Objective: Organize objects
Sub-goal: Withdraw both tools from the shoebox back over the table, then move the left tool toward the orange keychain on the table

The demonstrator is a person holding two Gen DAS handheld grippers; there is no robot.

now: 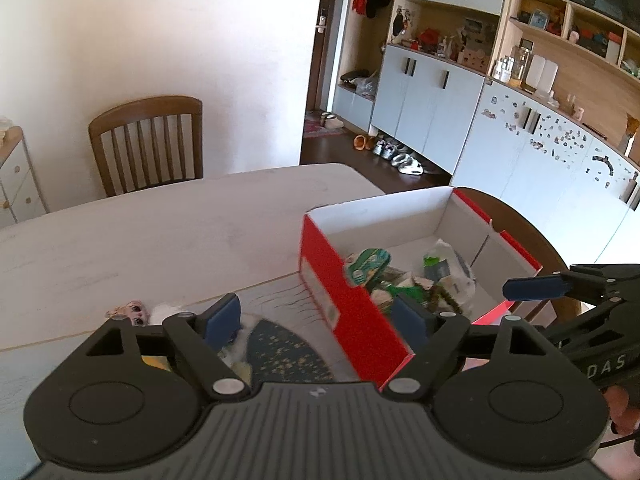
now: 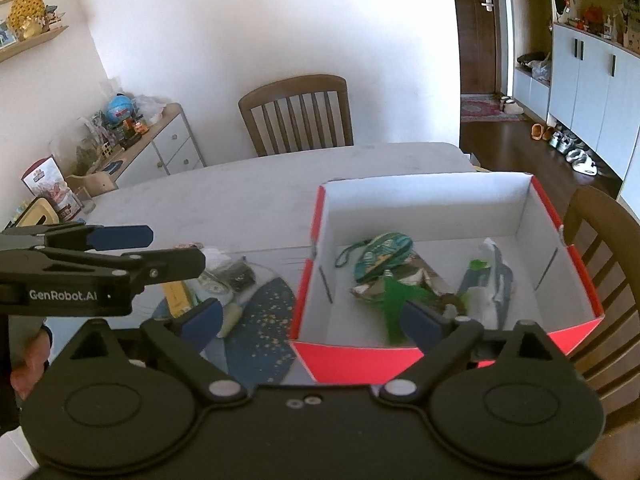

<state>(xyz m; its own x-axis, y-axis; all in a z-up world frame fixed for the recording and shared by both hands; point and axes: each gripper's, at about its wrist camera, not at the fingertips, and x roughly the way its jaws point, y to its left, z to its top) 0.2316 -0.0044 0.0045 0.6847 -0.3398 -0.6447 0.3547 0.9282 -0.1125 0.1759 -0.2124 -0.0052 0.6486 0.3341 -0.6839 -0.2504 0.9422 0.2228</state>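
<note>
Left gripper: jaws stood wide apart, nothing between the blue pads, held above the near edge of the table
Right gripper: jaws spread fully, empty, poised over the near wall of the shoebox
Dark blue gold-speckled mat: lay flat at the table's near edge, touching the shoebox's left wall
Loose items on and beside the mat: a yellow flat piece, a small dark packet, a pink-printed item; details blurred
Shoebox, red outside, white inside: sat open at the table's right edge
Contents: green patterned pouch, green strip, clear plastic bag, heaped toward the near half of the box floor
Wooden chair: stood at the far edge, against the white wall
</note>
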